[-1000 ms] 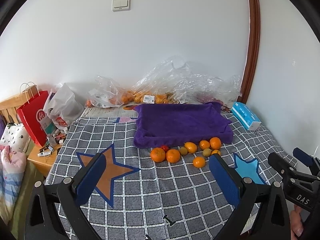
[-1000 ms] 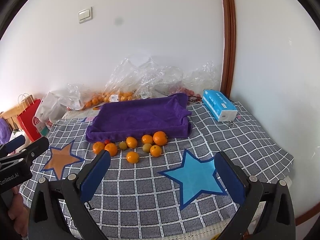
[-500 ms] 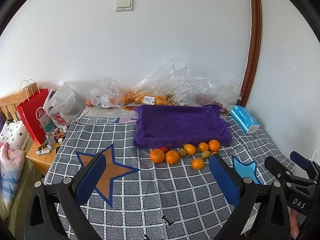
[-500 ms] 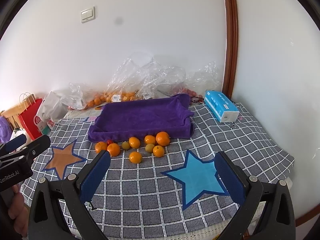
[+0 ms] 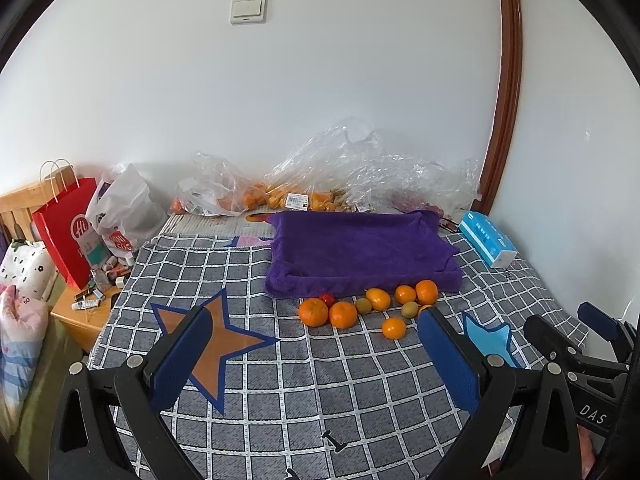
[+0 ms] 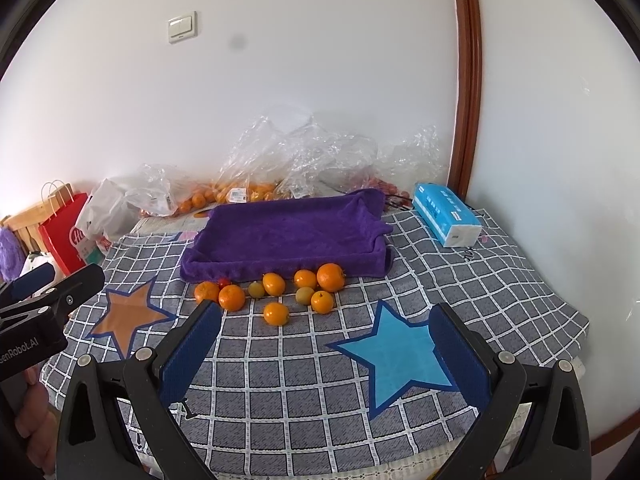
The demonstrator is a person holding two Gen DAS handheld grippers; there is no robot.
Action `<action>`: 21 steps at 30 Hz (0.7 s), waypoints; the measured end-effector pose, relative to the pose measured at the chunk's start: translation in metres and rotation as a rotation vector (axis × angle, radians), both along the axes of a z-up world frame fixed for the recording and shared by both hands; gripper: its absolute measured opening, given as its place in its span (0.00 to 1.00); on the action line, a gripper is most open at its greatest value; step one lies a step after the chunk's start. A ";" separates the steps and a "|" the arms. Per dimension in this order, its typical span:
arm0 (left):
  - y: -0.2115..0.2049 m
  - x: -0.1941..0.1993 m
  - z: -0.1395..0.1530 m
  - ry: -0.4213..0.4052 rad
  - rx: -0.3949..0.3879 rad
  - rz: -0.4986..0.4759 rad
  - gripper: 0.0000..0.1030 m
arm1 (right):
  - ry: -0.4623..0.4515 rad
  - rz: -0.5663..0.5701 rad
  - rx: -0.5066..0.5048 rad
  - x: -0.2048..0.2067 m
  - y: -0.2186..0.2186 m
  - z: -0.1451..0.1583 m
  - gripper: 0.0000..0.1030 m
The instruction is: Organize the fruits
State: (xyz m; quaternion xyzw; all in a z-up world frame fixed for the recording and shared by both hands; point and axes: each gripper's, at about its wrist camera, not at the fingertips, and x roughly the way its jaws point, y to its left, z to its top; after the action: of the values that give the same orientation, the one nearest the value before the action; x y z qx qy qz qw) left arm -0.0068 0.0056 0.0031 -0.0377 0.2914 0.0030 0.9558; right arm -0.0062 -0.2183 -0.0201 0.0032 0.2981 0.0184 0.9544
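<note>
A purple cloth-lined tray (image 5: 360, 252) (image 6: 288, 236) lies on the checked cloth near the wall, with nothing in it. Along its front edge sit several oranges (image 5: 343, 314) (image 6: 231, 297), two small green fruits (image 5: 363, 305) (image 6: 305, 295) and one small red fruit (image 5: 328, 299) (image 6: 224, 282). One orange (image 6: 276, 314) lies a little nearer than the rest. My left gripper (image 5: 314, 316) is open and holds nothing, well short of the fruits. My right gripper (image 6: 325, 307) is also open and holds nothing, at about the same distance. Each gripper shows at the edge of the other's view.
A blue tissue pack (image 6: 446, 220) lies right of the tray. Clear plastic bags with more fruit (image 6: 240, 192) are heaped against the wall. A red paper bag (image 5: 68, 232) and a wooden bedside table (image 5: 80, 316) stand at the left. Star patches (image 6: 396, 356) mark the cloth.
Both views have drifted only slightly, the right one a little leftward. The fruits and tray lie as before, and both grippers stay open.
</note>
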 end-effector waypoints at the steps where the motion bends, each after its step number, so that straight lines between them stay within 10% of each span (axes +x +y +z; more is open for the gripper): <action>1: 0.000 0.000 0.000 -0.001 -0.001 0.002 1.00 | -0.001 0.001 0.000 0.000 0.000 0.000 0.99; 21: 0.004 0.003 -0.001 -0.007 -0.009 0.005 1.00 | 0.001 0.011 -0.026 0.005 0.003 -0.002 0.99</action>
State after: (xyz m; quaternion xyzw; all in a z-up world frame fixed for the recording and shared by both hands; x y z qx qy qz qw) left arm -0.0043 0.0094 0.0023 -0.0426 0.2882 0.0042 0.9566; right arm -0.0013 -0.2153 -0.0217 -0.0109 0.2985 0.0197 0.9541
